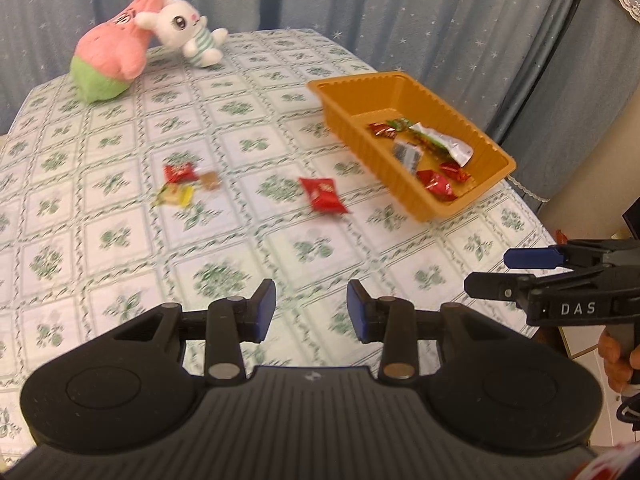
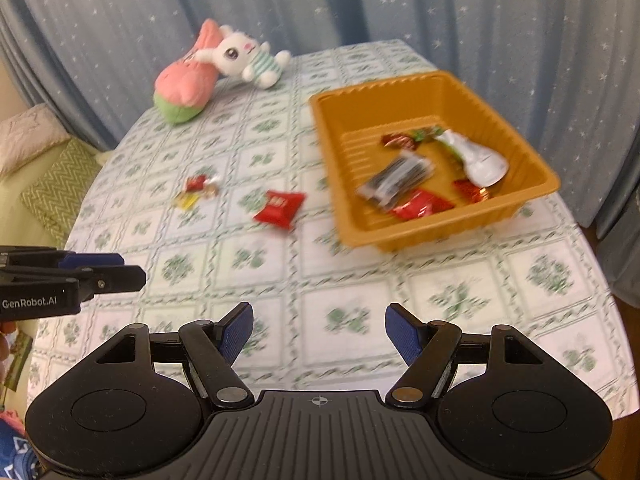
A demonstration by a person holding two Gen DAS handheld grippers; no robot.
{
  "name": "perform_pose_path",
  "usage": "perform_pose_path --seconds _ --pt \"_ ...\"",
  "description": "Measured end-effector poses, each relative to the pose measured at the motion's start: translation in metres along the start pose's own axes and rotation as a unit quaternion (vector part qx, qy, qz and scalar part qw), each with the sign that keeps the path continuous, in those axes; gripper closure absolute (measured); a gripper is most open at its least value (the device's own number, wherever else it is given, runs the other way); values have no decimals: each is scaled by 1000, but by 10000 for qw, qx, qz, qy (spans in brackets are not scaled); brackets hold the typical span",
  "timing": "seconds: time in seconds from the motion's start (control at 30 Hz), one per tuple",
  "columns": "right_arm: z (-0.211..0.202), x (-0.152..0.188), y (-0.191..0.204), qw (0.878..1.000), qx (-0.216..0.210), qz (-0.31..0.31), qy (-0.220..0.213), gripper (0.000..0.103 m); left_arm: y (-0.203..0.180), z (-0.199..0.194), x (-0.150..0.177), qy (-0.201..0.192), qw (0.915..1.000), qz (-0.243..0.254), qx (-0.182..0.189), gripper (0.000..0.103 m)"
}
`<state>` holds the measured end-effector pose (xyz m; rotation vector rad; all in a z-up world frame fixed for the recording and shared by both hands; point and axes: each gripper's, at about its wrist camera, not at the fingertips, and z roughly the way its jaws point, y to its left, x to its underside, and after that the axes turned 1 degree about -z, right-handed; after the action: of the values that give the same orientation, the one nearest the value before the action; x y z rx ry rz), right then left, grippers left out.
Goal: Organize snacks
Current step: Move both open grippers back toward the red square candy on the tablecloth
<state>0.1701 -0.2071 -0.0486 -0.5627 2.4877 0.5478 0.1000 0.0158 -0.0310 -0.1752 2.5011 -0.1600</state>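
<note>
While both grippers hover with nothing between them, left gripper point(image 1: 311, 311) fingers slightly parted, right gripper point(image 2: 319, 334) fingers spread wide, a red snack packet point(image 2: 279, 210) lies at 9 o'clock of the orange tray point(image 2: 532, 162).

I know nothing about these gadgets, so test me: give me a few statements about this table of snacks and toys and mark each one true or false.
1. The orange tray already holds several wrapped snacks. True.
2. The large red packet lies inside the tray. False: it lies on the tablecloth, beside the tray.
3. The left gripper is clamped on a snack. False: its jaws are apart with nothing between them.
4. The white rabbit plush leans against the pink plush at the table's far end. True.
5. The right gripper carries a sweet. False: its jaws stand open and empty.
6. A few small sweets lie loose on the cloth. True.
</note>
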Motion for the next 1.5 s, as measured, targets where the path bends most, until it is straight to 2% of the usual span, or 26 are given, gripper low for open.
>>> perform_pose_path --seconds 0.43,0.77,1.1,1.5 --pt "35 10 66 9989 -139 -377 257 30 54 -16 22 41 9995 -252 -206 68" --pt "64 0 98 9964 -213 -748 328 30 87 -18 28 24 9977 -518 -444 68" --pt "87 -30 102 9961 -47 -872 110 30 118 -12 15 -87 9941 -692 -833 68" --pt "110 -69 89 9962 207 -825 -175 31 135 1 -6 -181 9917 -737 -1034 68"
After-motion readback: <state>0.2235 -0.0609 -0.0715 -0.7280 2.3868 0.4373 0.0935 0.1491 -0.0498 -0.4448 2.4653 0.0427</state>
